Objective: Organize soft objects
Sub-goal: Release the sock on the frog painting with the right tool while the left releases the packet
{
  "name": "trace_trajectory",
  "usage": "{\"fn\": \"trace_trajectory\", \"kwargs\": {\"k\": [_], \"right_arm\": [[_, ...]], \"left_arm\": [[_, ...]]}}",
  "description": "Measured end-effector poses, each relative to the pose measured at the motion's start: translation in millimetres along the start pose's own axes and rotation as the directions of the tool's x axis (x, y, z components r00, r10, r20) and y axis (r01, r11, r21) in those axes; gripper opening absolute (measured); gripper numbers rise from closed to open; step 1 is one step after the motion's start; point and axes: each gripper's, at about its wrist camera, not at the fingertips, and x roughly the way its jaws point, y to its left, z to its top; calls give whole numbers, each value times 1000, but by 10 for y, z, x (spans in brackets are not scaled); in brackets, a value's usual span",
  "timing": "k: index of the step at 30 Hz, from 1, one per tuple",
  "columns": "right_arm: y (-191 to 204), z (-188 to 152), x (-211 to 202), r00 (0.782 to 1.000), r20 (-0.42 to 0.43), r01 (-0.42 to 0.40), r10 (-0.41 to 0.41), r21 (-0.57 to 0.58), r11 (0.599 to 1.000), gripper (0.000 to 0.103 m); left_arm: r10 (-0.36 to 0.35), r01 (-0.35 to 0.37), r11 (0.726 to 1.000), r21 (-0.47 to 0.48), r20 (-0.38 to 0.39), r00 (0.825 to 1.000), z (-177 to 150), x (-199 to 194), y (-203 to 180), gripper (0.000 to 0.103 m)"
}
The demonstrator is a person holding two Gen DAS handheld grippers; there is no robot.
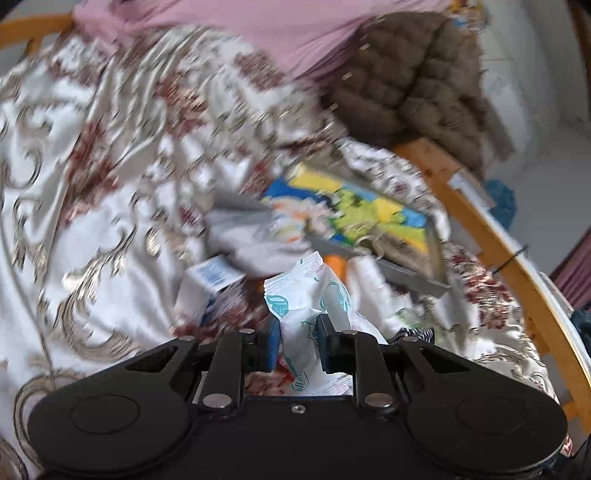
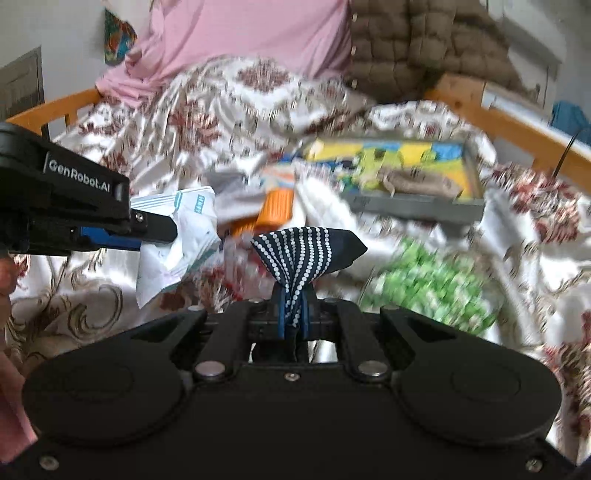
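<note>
Left wrist view shows the left tool [image 1: 297, 330] pinching a white crinkly packet with teal print [image 1: 308, 295] above the floral bedspread [image 1: 74, 147], while right wrist view shows the right tool [image 2: 294, 314] clamping a navy white-dotted cloth [image 2: 303, 251], grey picture tray [image 2: 417, 203] beyond.

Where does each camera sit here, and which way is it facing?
Left wrist: mounted on the left gripper, looking along its jaws, closed on a white printed packet, toward the floral bedspread and grey tray.
Right wrist: mounted on the right gripper, jaws pinching a navy dotted cloth, facing the same bedspread; the left gripper enters from the left, with a sliver of hand at the edge.
Shared: tray, packet, pink cloth, brown quilted cushion, wooden bed rail.
</note>
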Motion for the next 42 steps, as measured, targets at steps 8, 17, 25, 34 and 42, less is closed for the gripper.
{"fn": "trace_trajectory", "kwargs": {"k": [8,17,25,34,42], "right_arm": [[-197,297,-193,994,105,34,-28,-61,998,3],[-583,731,220,980,159,142,-117,-157,977,3],[-785,970,856,960,189,246,-205,-231,941,3],[-924,1303,1379,963,182,240,-200,-233,943,3],[-949,1413,1805,982,114,172,-153,-184,968,3]], "left_arm": [[-91,87,995,53,89,992,161,21,-205,23],[-134,115,983,141,130,982,475,515,-489,23],[-163,158,986,56,84,983,800,1272,-512,23],[-161,165,984,-64,66,985,1216,1982,-317,23],[-138,141,989,-38,74,988,1322,2403,-273,23]]}}
